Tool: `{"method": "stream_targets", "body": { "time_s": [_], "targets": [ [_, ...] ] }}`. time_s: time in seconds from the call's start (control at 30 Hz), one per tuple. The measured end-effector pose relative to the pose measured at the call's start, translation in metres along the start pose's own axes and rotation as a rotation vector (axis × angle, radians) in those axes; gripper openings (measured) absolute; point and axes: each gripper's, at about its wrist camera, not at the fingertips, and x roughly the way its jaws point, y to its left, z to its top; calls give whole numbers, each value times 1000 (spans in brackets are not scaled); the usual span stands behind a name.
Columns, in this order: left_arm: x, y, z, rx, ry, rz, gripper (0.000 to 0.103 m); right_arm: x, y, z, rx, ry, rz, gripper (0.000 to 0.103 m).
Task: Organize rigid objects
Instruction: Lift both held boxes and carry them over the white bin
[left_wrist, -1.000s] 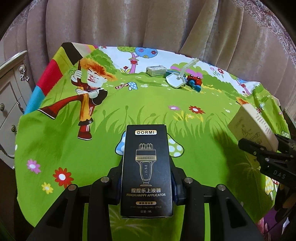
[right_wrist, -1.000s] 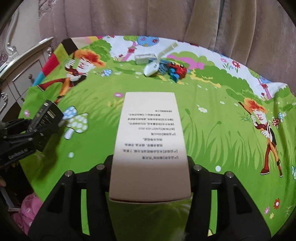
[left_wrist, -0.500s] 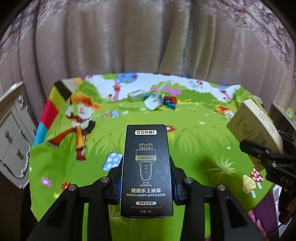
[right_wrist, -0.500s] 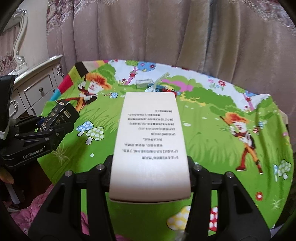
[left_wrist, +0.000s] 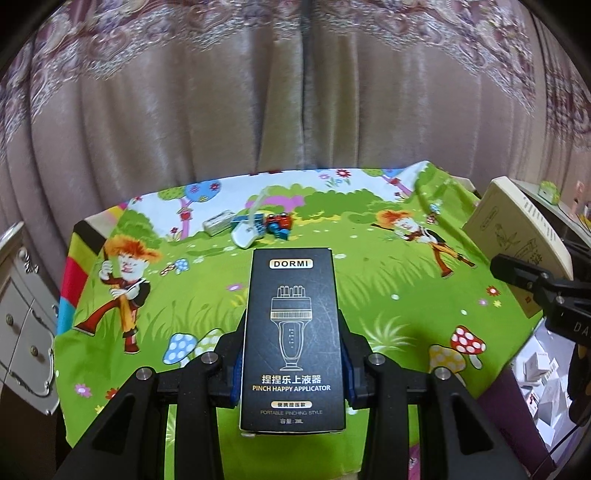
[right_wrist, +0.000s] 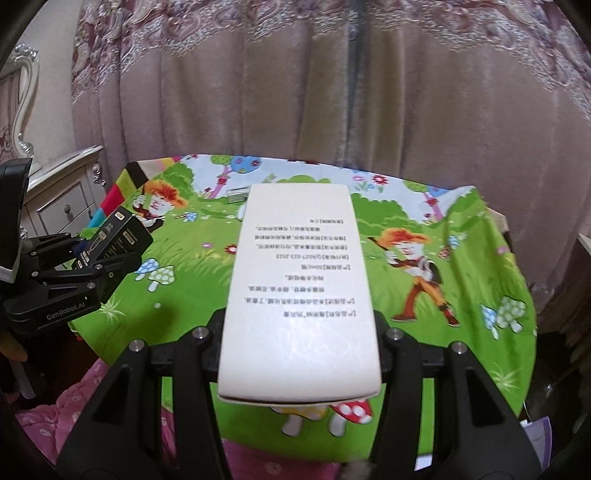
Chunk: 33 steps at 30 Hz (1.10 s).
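Two boxes fill your grippers: left gripper (left_wrist: 291, 363) jaws clamp the black box (left_wrist: 293, 332) at centre frame, right gripper (right_wrist: 299, 354) jaws clamp the cream box (right_wrist: 299, 291)

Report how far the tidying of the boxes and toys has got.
Done: nothing visibly sorted yet.
In hand: left gripper clamps the black DORMI box; right gripper clamps the cream box.
Left: the small grey box, white toy and red toy car sit clustered at the table's far side.
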Motion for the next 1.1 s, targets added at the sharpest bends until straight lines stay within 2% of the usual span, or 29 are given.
{"method": "stream_targets", "body": {
  "time_s": [0.53, 0.87, 1.1],
  "targets": [
    [-9, -100, 12, 214, -18, -134, 40, -55, -86, -53, 155, 13, -148, 55],
    [-9, -180, 11, 346, 15, -307, 40, -90, -121, -83, 219, 29, -253, 55],
    [-12, -228, 3, 440, 31, -382, 40, -109, -145, -108, 270, 62, -324, 55]
  ]
}}
